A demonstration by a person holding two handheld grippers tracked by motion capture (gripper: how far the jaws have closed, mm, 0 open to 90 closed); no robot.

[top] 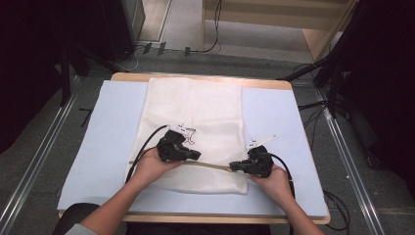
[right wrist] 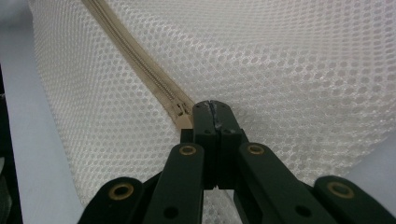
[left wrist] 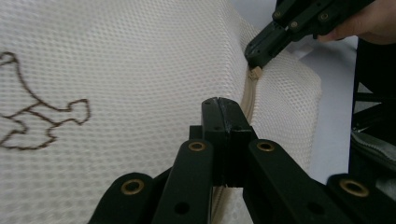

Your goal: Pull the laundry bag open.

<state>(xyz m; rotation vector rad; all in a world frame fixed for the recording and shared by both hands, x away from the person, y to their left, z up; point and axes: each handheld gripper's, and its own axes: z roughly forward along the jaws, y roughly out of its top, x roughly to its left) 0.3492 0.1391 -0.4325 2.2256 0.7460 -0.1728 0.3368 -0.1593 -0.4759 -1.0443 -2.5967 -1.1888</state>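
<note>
Mesh bag (top: 195, 127) lies flat on the blue mat (top: 112, 127), stretched away from both my grippers toward the far edge of the table (top: 205, 77). Its beige zipper (top: 210, 166) runs along the near end, straight between the two tools. My left gripper (top: 192, 155) sits at one end of that line with its jaws pressed together; in the left gripper view (left wrist: 223, 105) the closed tips lie right on the zipper seam, but I cannot tell whether they pinch any fabric. A brown outline print (left wrist: 32, 112) shows on the mesh off to that gripper's left. My right gripper (top: 234, 167) points back along the zipper toward the left one, jaws together too. In the right gripper view (right wrist: 211, 108) the zipper (right wrist: 140, 56) runs off ahead and to the left, and its slider (right wrist: 183, 112) sits just beside the closed tips, touching them; whether they grip its tab I cannot tell. From the left gripper's side I see the right gripper (left wrist: 256, 52) ahead, tips down on a small beige tab (left wrist: 255, 72)
</note>
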